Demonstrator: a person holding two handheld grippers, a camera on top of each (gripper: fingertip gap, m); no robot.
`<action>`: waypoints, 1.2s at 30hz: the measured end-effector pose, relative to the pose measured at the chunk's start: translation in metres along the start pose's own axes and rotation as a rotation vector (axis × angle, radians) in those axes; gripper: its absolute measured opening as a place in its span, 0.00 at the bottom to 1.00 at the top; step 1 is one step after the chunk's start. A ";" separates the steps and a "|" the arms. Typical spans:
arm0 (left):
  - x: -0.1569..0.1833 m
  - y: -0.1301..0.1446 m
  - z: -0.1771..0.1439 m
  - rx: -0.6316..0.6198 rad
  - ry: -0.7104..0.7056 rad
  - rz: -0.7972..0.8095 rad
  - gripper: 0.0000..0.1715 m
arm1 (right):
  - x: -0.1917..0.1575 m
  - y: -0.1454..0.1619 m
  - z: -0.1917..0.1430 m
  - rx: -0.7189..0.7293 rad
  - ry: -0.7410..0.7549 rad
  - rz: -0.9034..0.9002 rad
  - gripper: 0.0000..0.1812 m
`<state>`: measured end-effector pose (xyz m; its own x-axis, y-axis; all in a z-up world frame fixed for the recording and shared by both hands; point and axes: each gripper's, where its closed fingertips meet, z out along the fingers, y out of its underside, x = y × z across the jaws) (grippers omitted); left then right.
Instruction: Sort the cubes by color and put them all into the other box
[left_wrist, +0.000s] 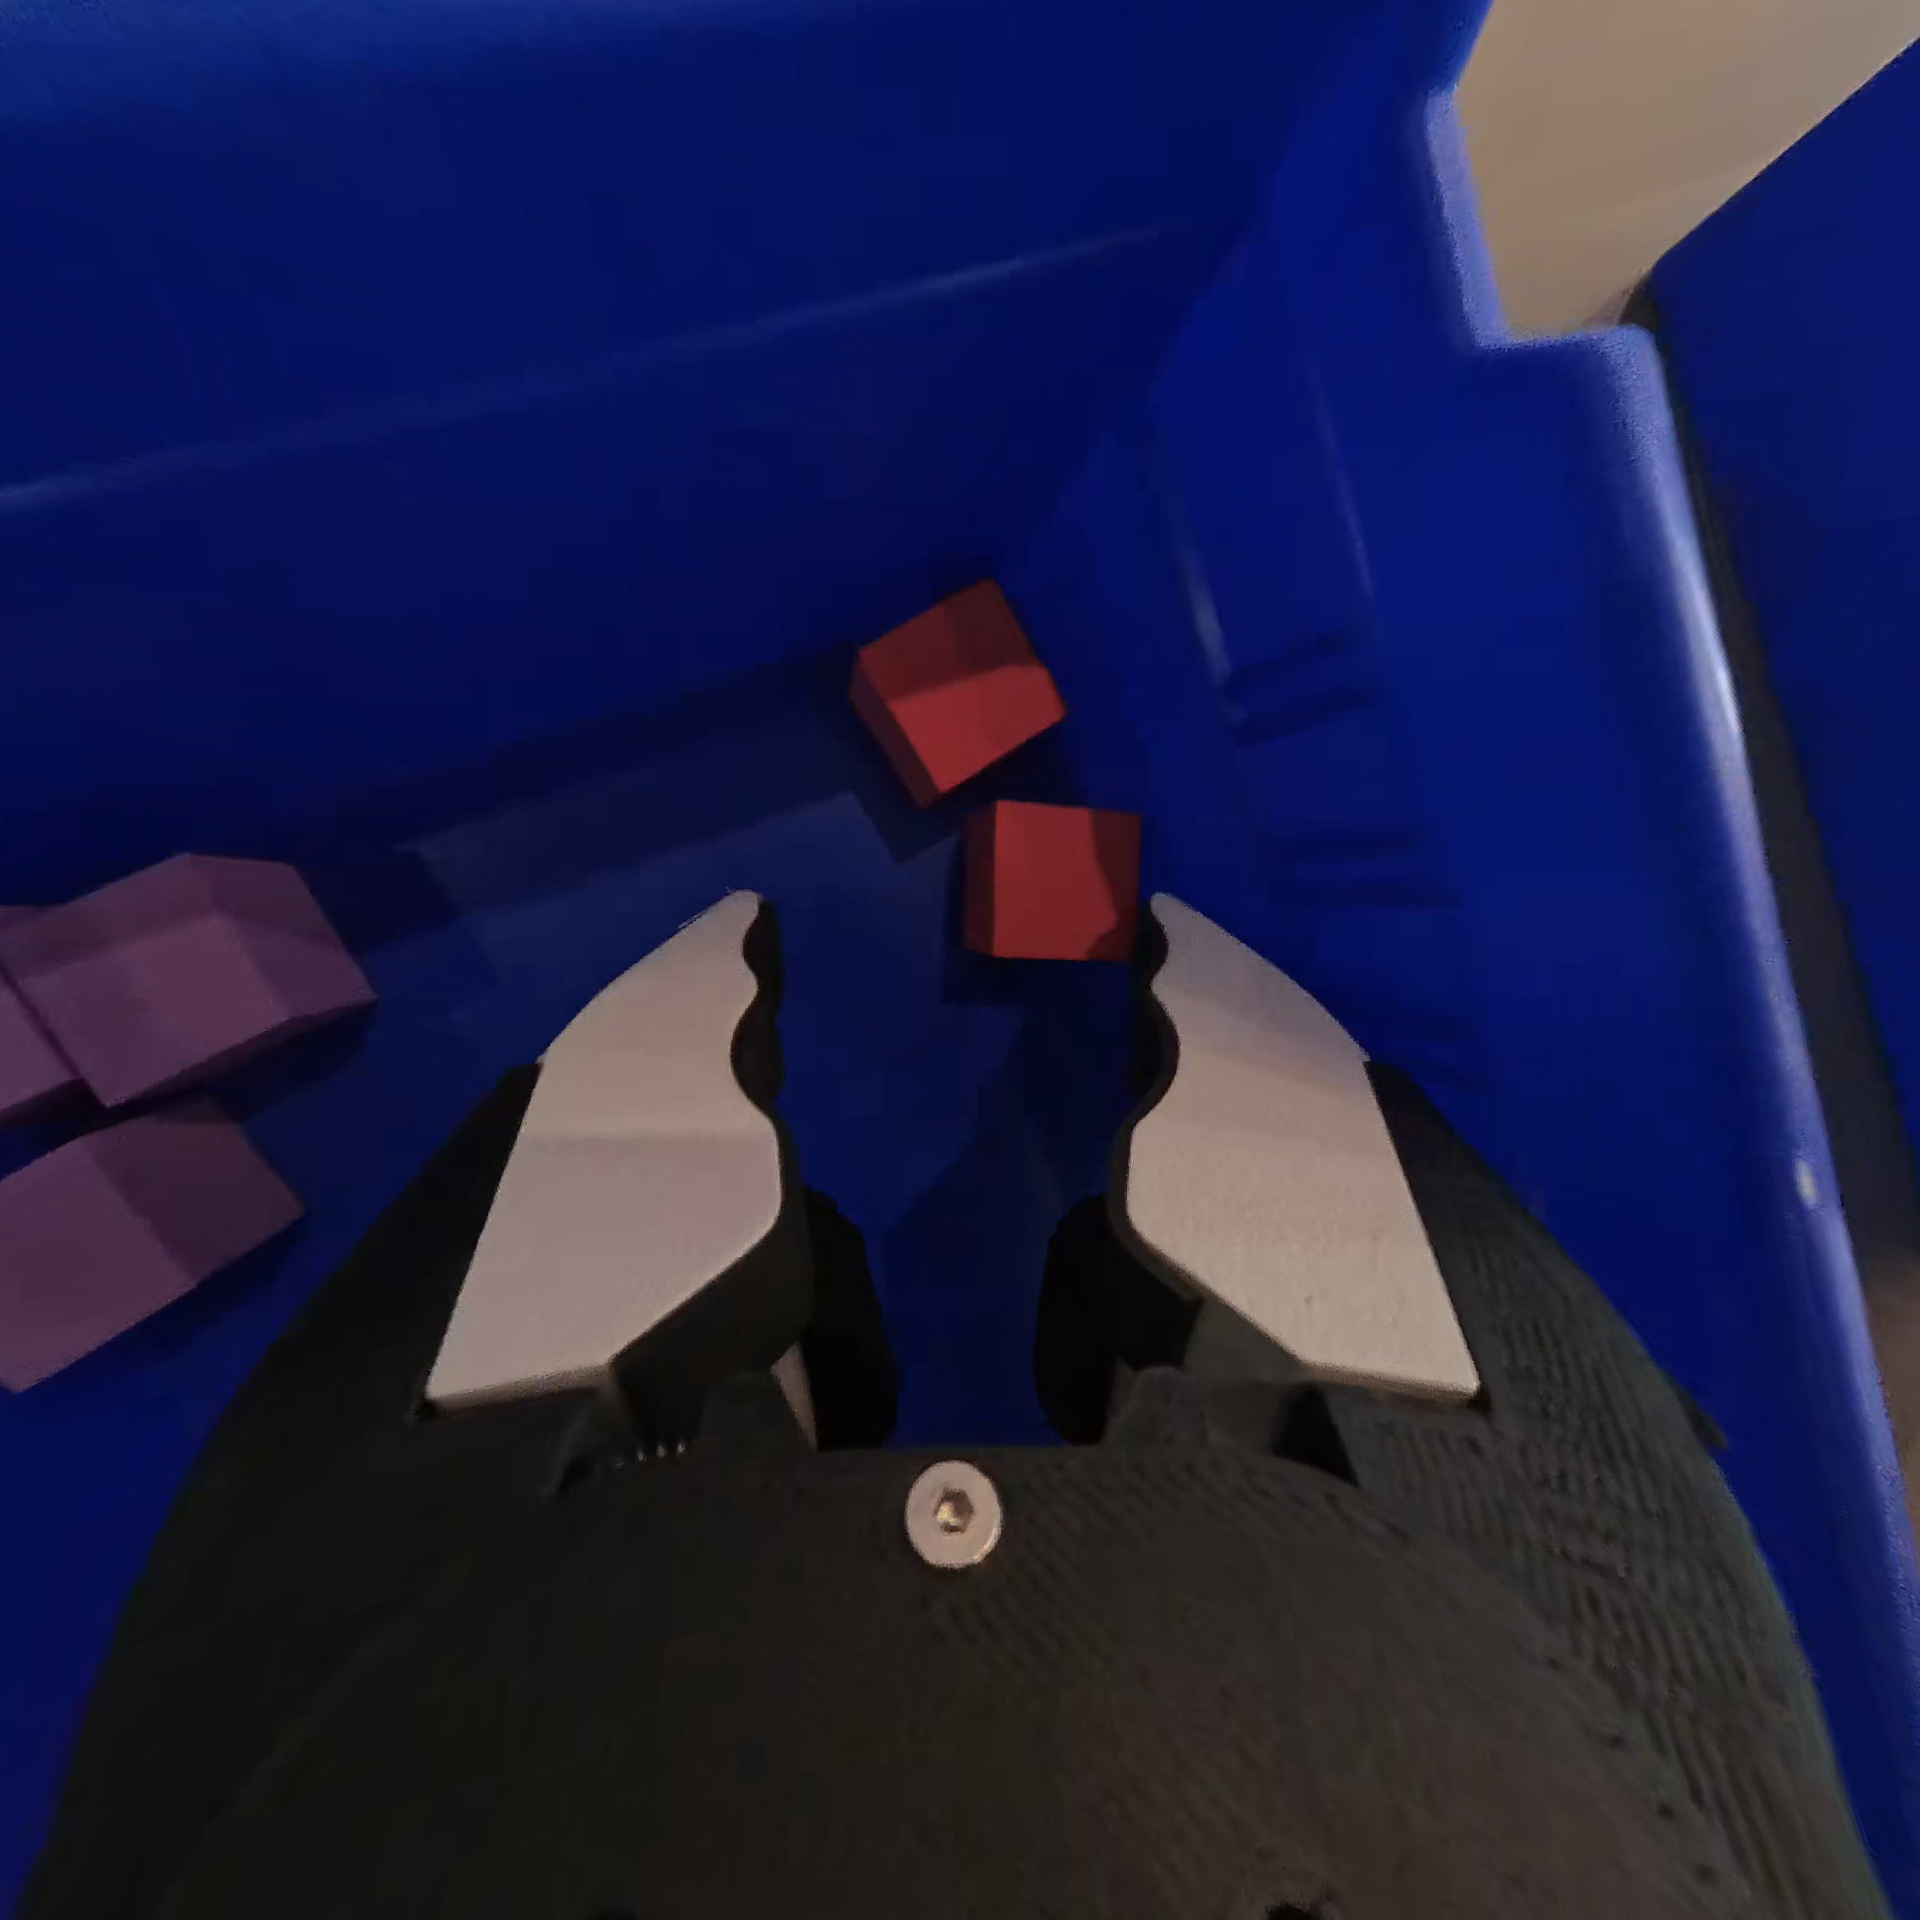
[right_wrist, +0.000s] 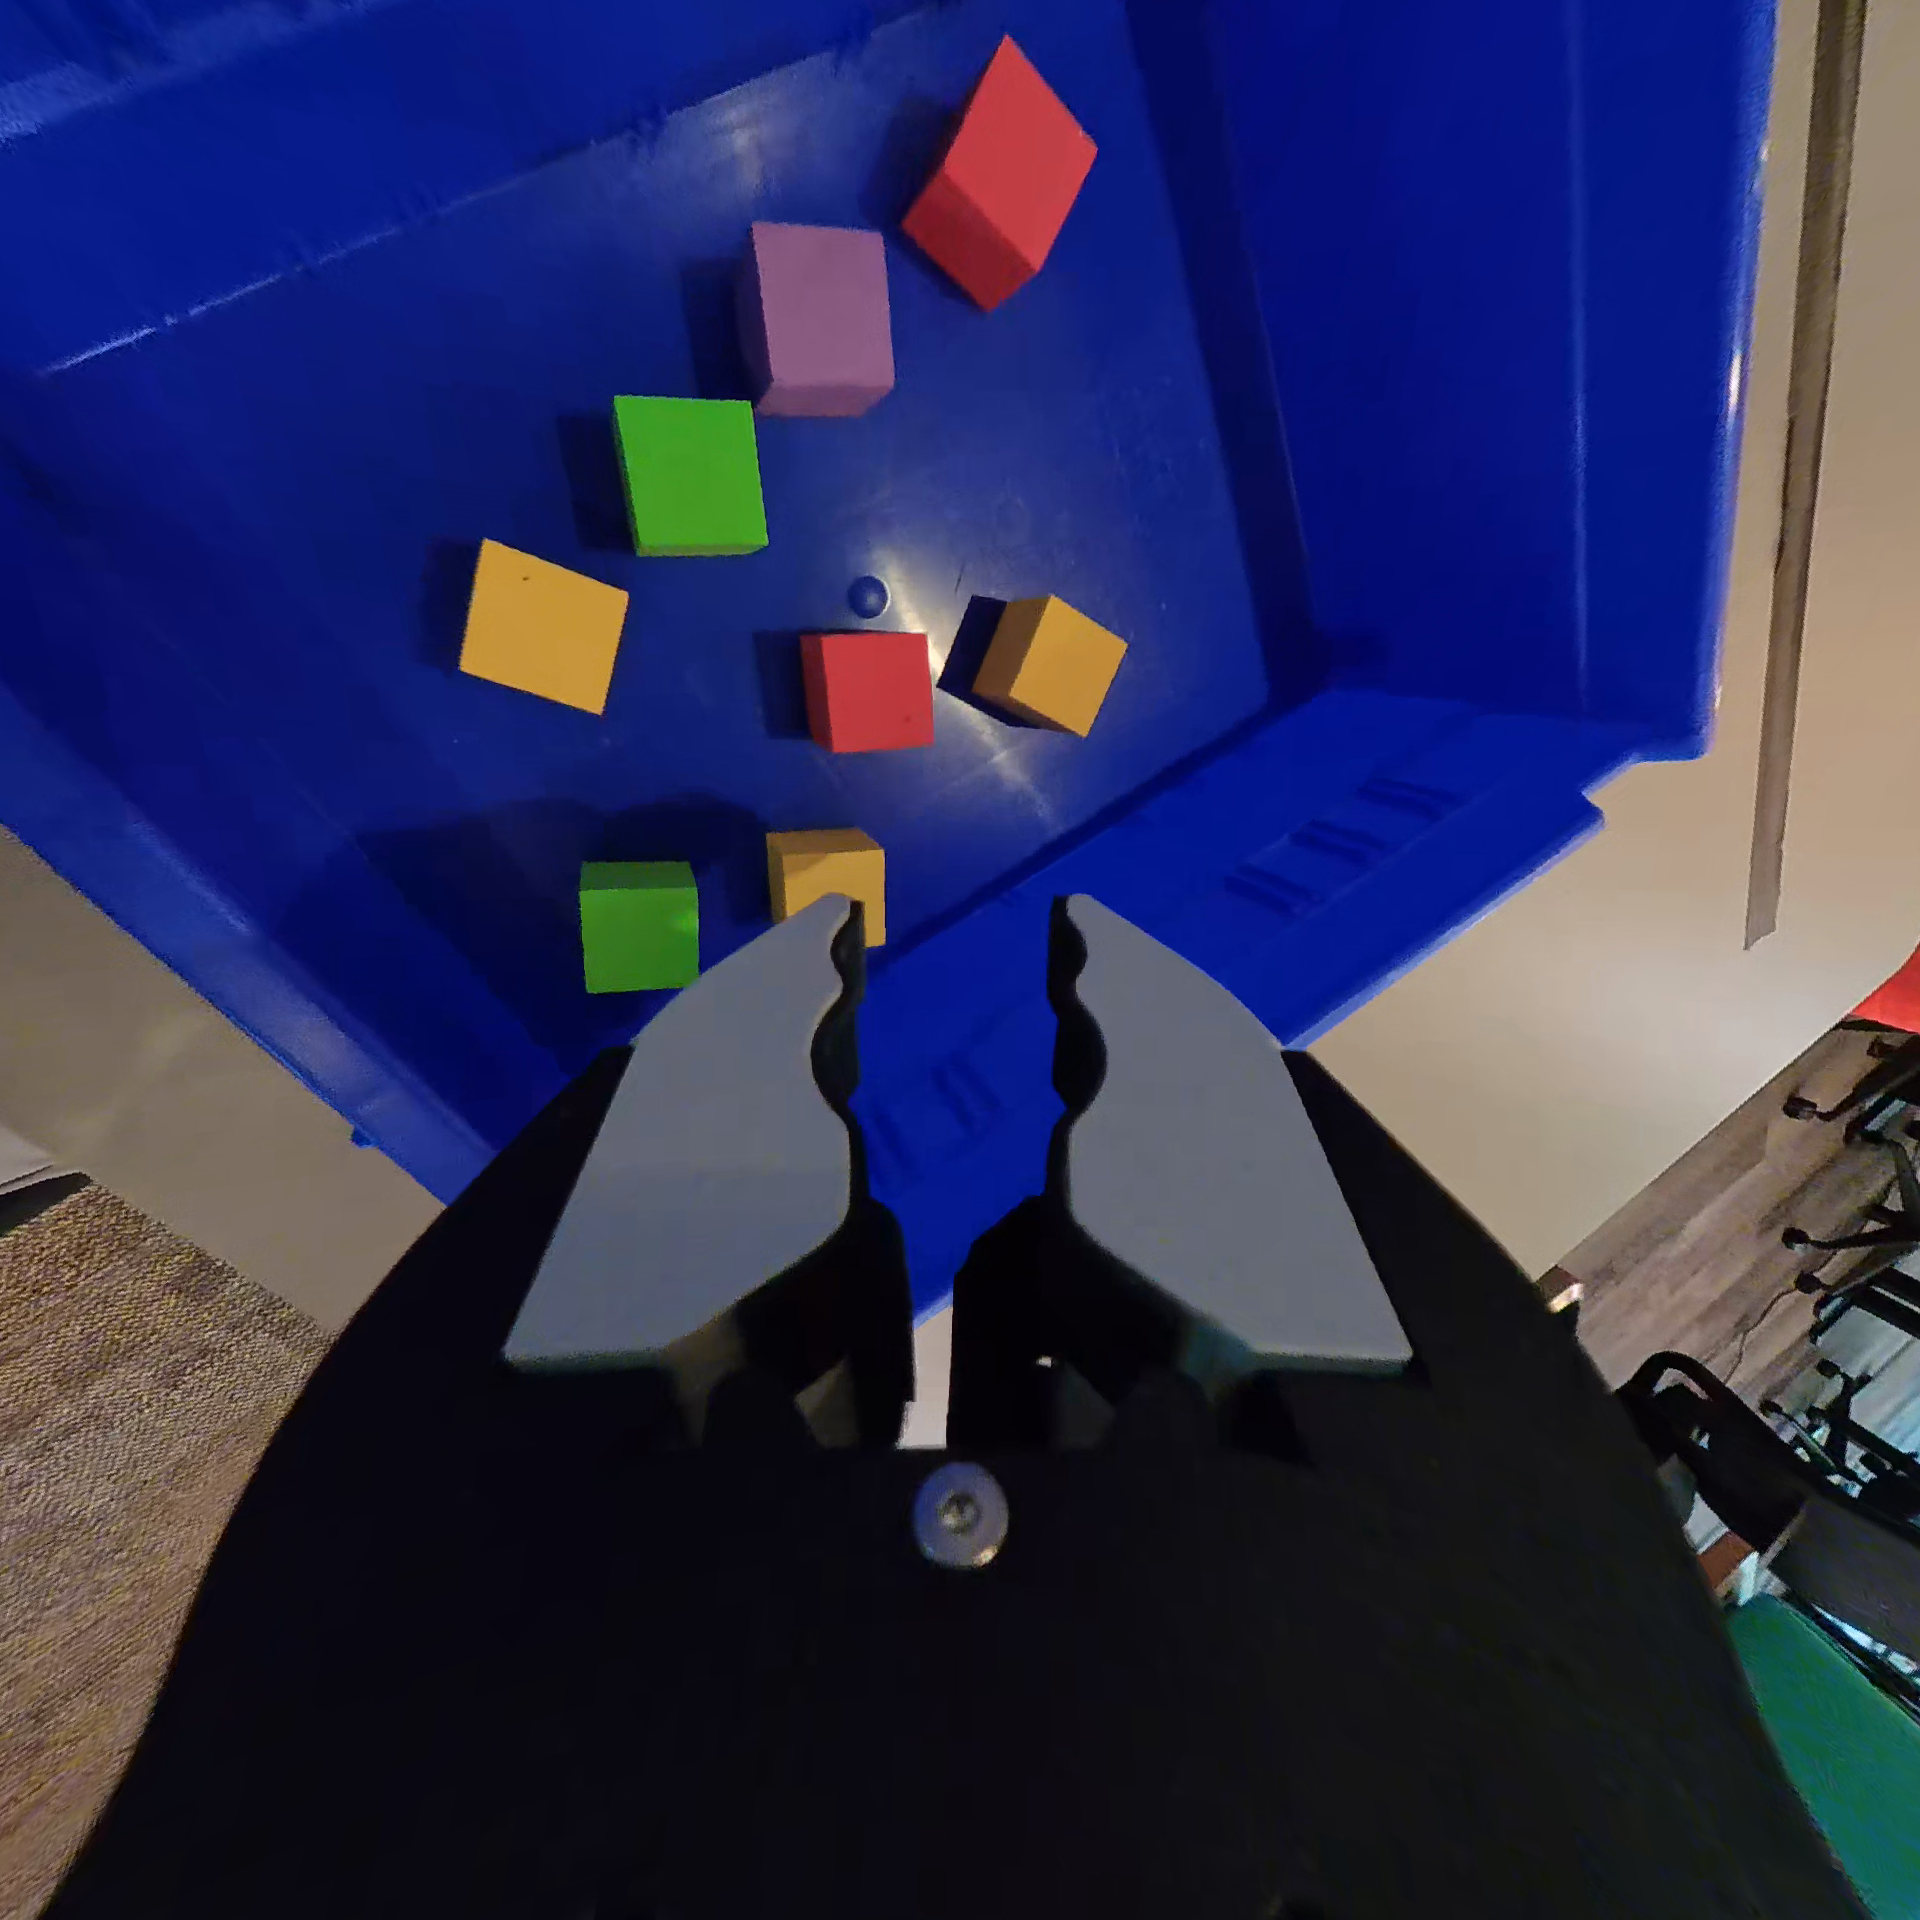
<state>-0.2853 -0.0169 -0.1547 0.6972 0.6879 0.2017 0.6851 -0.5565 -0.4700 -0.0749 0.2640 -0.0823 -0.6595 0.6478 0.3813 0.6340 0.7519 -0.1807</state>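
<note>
Two purple blocks (left_wrist: 177, 987) lie at the far left of the blue bin (left_wrist: 623, 416) floor in our left wrist view; right of them our left gripper (left_wrist: 956, 909) hangs inside the bin, jaws wide and empty, a red cube (left_wrist: 1044, 878) just beside its right fingertip and another red cube (left_wrist: 956, 691) beyond. In the right wrist view a second blue bin (right_wrist: 1403, 416) holds yellow, green, purple and red cubes. Our right gripper (right_wrist: 956, 909) hovers over its near wall, jaws parted, empty, a yellow cube (right_wrist: 826, 868) at its left fingertip.
</note>
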 end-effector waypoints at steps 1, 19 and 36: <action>0.000 0.000 0.001 -0.004 0.009 -0.001 0.39 | 0.000 -0.001 0.000 0.002 0.001 -0.002 0.19; -0.028 0.000 -0.007 -0.030 -0.119 0.025 0.33 | -0.008 -0.015 -0.004 0.026 0.008 -0.025 0.18; 0.057 -0.014 -0.102 0.326 0.722 -0.248 0.17 | -0.022 -0.064 -0.022 0.304 0.076 -0.063 0.20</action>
<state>-0.2340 -0.0176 -0.0487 0.5743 0.2427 0.7818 0.8185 -0.1888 -0.5426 -0.0921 0.1996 -0.0589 -0.6544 0.5966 0.4646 0.4356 0.7996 -0.4134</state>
